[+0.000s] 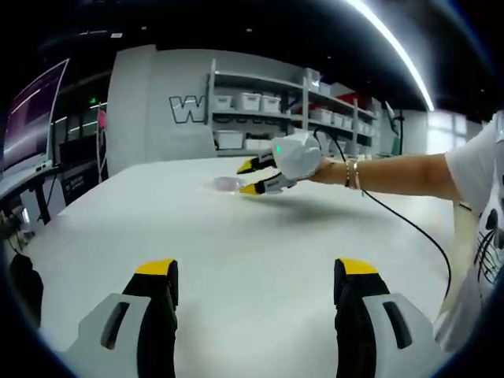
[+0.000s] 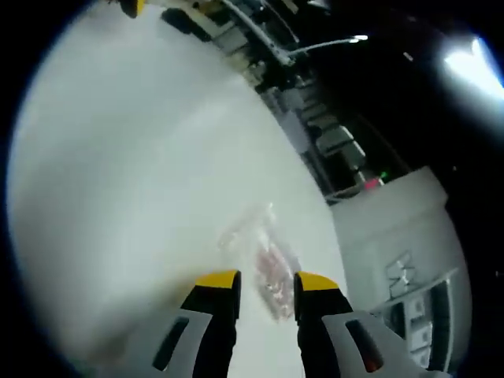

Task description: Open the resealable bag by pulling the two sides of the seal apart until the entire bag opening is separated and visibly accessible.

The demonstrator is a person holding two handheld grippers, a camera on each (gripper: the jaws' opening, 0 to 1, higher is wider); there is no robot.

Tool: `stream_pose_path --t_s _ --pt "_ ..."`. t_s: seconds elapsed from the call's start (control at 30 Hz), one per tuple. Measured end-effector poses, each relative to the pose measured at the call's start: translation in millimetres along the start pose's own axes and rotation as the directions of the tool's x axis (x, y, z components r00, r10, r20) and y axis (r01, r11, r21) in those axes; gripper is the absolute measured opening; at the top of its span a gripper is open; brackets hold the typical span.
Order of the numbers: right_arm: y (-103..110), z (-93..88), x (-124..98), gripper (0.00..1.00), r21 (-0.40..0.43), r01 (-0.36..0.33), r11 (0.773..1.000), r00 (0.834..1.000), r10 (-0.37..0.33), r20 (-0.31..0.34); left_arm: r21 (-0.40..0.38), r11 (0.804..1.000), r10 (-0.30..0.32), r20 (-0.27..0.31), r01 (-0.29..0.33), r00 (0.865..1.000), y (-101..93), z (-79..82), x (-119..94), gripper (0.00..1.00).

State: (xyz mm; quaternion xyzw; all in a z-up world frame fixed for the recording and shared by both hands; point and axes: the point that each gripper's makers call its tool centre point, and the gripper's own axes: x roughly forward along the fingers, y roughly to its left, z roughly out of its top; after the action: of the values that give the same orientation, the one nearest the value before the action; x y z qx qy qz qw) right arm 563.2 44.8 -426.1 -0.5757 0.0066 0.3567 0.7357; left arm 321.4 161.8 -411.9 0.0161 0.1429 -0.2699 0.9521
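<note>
Clear plastic bag point(image 2: 258, 264): flat on white desk point(image 2: 118, 197), far side.
Right hand-held gripper point(image 2: 268, 285): jaws slightly apart over bag, gripping nothing.
Left hand-held gripper point(image 1: 256, 276): jaws wide, empty, well back.

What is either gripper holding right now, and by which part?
Nothing. The left gripper is open over bare table. The right gripper is open just short of the bag, which lies flat, untouched.
</note>
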Motion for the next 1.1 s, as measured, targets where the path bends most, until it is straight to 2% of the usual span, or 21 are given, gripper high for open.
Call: stream_pose_path --t_s 0.13,0.43,0.77,0.87,1.0,1.1 --pt "3 -0.2 3 0.25 -0.060 0.005 0.998 1.000 -0.006 -0.014 -0.003 1.000 0.004 0.002 -0.004 1.000 1.4 -0.6 0 0.80" --pt "0 -0.8 10 0.24 -0.067 0.012 0.998 1.000 -0.013 -0.016 -0.015 1.000 0.016 0.004 -0.016 1.000 6.9 -3.3 -2 0.80" --pt "0 7.2 18 0.23 -0.128 0.008 0.992 1.000 -0.010 -0.013 -0.023 1.000 0.020 0.010 -0.020 1.000 11.0 -4.2 -5 0.80" --pt "6 10.5 21 0.17 -0.159 0.000 0.987 1.000 -0.001 -0.009 -0.027 0.999 0.023 0.011 -0.022 1.000 13.0 -4.9 -5 0.80" --pt "16 15.8 25 0.05 -0.199 -0.026 0.980 1.000 0.026 -0.002 -0.032 0.999 0.026 0.016 -0.025 1.000 14.9 -4.2 -7 0.80" --pt "19 19.9 26 0.01 -0.214 -0.033 0.976 0.999 0.035 0.003 -0.031 0.999 0.026 0.018 -0.026 0.999 15.4 -3.9 -8 0.80"
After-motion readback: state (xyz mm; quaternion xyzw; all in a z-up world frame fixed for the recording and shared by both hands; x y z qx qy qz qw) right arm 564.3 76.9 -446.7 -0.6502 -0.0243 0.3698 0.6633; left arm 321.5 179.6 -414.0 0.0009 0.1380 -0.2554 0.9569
